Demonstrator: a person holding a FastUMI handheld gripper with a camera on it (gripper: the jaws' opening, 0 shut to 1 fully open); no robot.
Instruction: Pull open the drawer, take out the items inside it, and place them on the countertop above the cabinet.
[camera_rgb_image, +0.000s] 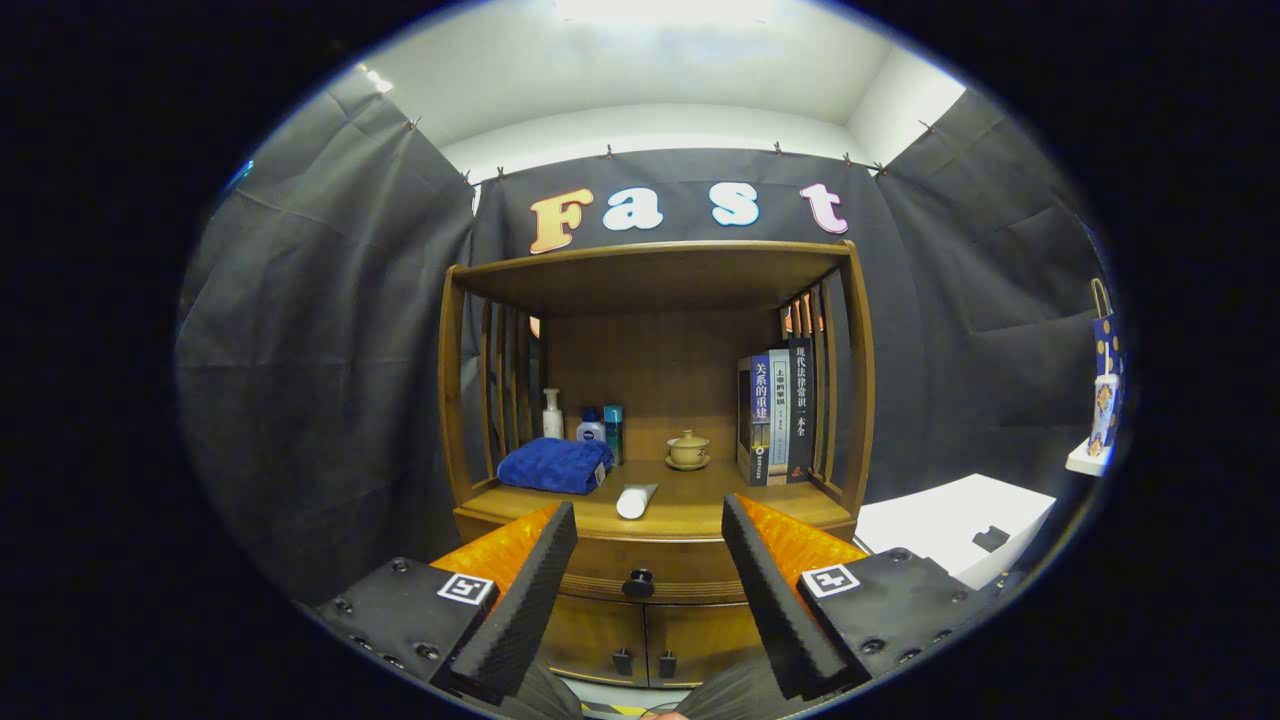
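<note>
Drawer (650, 562) knob (638, 583) sits ahead between the wide-spread, empty fingers (540, 590), untouched.

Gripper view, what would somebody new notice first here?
The wooden cabinet stands straight ahead, its drawer shut, with the dark knob seen between the fingers of the open gripper. On the countertop lie a folded blue towel on one side, a white tube in front, and upright books on the other side.

Camera on gripper (648, 520), facing cabinet (655, 400) front, near, level with drawer (640, 578)
</note>
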